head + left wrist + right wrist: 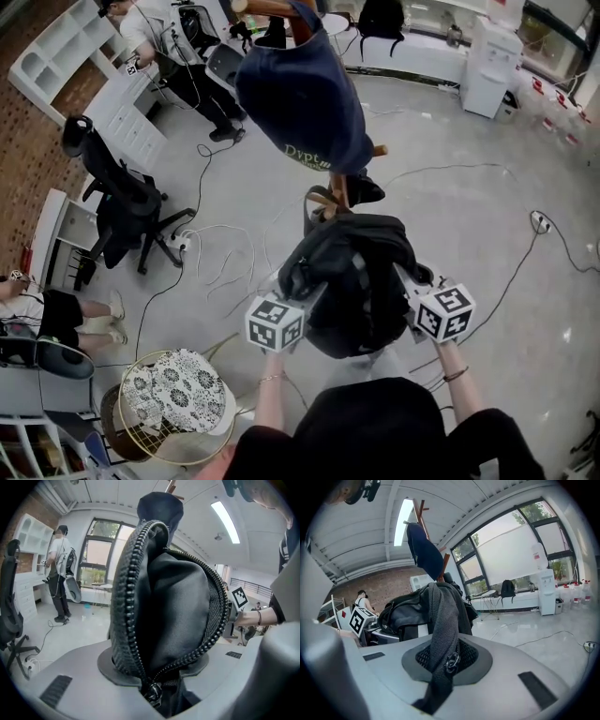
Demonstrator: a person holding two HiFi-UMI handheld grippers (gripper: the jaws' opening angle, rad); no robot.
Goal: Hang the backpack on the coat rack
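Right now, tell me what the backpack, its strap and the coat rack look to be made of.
The backpack looks like black woven synthetic, likely nylon, judging by its soft sheen. Its chunky zipper teeth are probably moulded plastic. The strap is grey open-knit mesh with a matte finish; the weave shows plainly in the right gripper view. The coat rack appears to be wood, going by its reddish-brown colour, and is smooth, perhaps varnished.
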